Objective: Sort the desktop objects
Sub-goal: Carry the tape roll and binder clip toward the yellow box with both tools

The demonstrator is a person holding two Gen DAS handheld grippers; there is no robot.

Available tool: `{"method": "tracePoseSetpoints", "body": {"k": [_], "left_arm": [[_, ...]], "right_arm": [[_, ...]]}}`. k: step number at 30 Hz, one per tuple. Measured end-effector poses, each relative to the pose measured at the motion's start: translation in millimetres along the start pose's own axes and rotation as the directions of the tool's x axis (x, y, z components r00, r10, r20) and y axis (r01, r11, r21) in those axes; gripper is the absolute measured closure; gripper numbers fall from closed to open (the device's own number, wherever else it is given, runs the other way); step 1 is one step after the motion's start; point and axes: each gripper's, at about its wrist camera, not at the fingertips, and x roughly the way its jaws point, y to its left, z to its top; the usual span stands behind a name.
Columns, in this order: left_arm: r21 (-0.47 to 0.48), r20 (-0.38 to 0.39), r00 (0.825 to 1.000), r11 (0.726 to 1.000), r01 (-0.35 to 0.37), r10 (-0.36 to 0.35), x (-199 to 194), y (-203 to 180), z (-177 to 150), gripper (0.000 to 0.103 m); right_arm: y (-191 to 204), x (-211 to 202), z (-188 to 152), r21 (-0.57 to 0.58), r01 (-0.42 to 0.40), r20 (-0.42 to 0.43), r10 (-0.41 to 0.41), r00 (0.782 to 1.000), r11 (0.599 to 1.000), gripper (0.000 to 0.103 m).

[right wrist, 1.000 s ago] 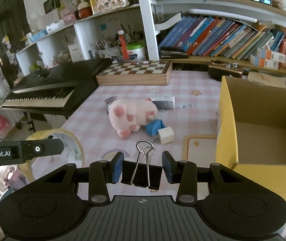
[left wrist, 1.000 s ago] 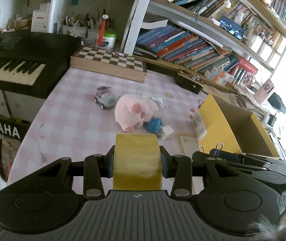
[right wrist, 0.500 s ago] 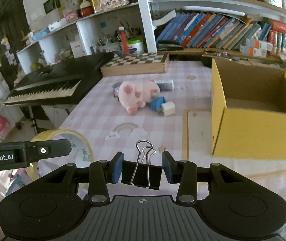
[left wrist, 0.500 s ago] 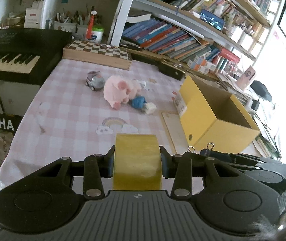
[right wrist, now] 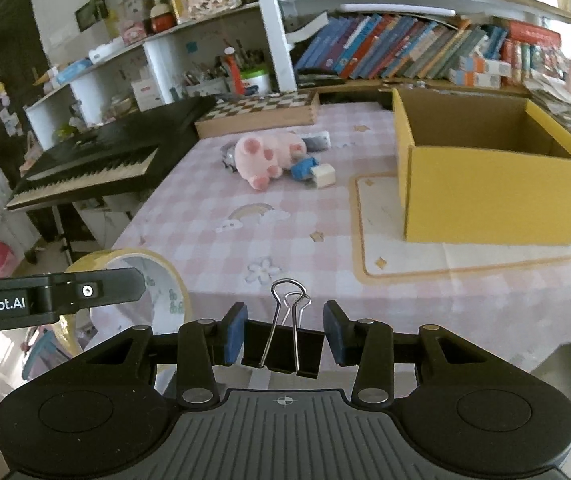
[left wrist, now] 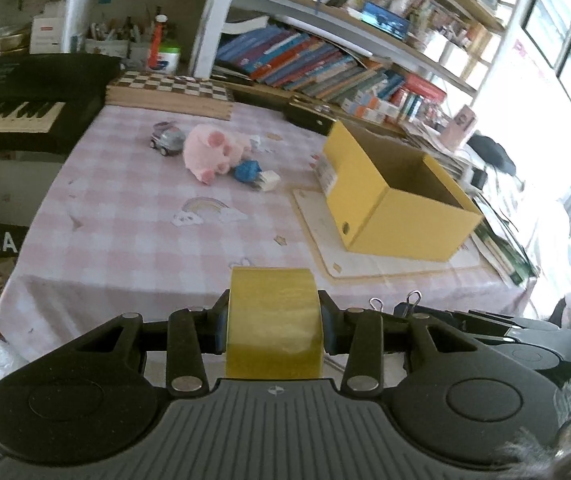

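Between our left gripper's (left wrist: 273, 326) pads we are clamping a yellow tape roll (left wrist: 273, 320) edge-on, while our right gripper (right wrist: 283, 338) is pinching a black binder clip (right wrist: 283, 350), its wire handles pointing forward. Ahead of both, the open yellow box (right wrist: 493, 196) is sitting on the pink checked tablecloth (right wrist: 285, 232).

Pink-checked table (right wrist: 213, 240): yellow box (right wrist: 493, 196), pink plush (right wrist: 267, 154), toy car (left wrist: 167, 140), chessboard (right wrist: 259, 114).

Bare tablecloth (right wrist: 285, 236) lies between the toy pile (right wrist: 273, 156) and yellow box (right wrist: 485, 192).
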Motion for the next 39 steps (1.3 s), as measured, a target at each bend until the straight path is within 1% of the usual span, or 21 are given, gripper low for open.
{"method": "tracePoseSetpoints", "body": {"k": [10, 18, 29, 39], "left_arm": [[0.066, -0.047, 0.996, 0.995, 0.076, -0.073, 2.2, -23.5, -13.0, 0.065], [0.12, -0.082, 0.986, 0.981, 0.151, -0.142, 13.7, -47.2, -13.8, 0.065], [0.188, -0.141, 0.964, 0.95, 0.249, -0.225, 41.5, -83.2, -7.7, 0.065], [0.232, -0.186, 0.942, 0.919, 0.319, -0.28, 71.7, -116.1, 3.3, 0.065]], "right_arm": [[-15.9, -21.7, -22.8, 0.077, 0.069, -0.007, -0.069, 0.998, 0.995, 0.062], [-33.4, -36.4, -34.4, 0.132, 0.133, -0.006, -0.133, 0.991, 0.982, 0.062], [-63.6, -48.6, -38.6, 0.207, 0.217, -0.004, -0.221, 0.975, 0.954, 0.062], [-94.9, -47.9, -28.8, 0.246, 0.269, -0.011, -0.275, 0.961, 0.931, 0.062]]}}
